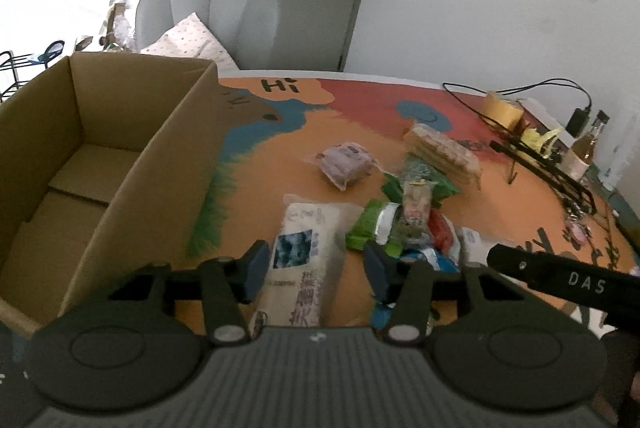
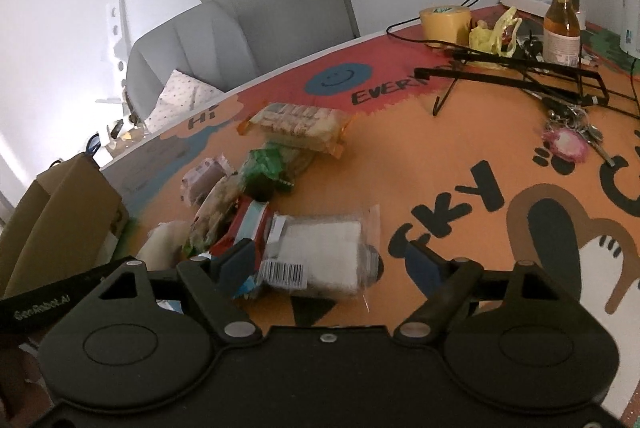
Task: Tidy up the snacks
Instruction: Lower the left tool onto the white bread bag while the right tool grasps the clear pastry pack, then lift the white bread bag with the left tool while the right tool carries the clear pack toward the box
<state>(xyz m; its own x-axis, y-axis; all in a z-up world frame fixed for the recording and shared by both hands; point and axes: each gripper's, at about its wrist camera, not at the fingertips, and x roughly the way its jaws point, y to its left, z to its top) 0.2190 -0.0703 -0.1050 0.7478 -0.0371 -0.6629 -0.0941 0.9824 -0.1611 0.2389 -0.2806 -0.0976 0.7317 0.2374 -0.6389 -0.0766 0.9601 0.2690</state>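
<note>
The snacks (image 2: 256,204) are being left heaped on the worktop (image 2: 420,156) beside the empty cardboard box (image 1: 100,156). Both sets of jaws are being held wide open, gripping nothing: the left gripper (image 1: 316,264) straddling a white packet (image 1: 304,260), the right gripper (image 2: 332,260) a clear packet (image 2: 320,252), probably for pickup.

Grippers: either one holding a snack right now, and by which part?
Nothing held. Left gripper open around the white packet; right gripper open around the clear bag.

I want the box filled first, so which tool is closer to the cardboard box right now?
Left. The left tool hovers just beside the cardboard box, over a white snack bag. The right tool sits farther off, past the snack pile.
</note>
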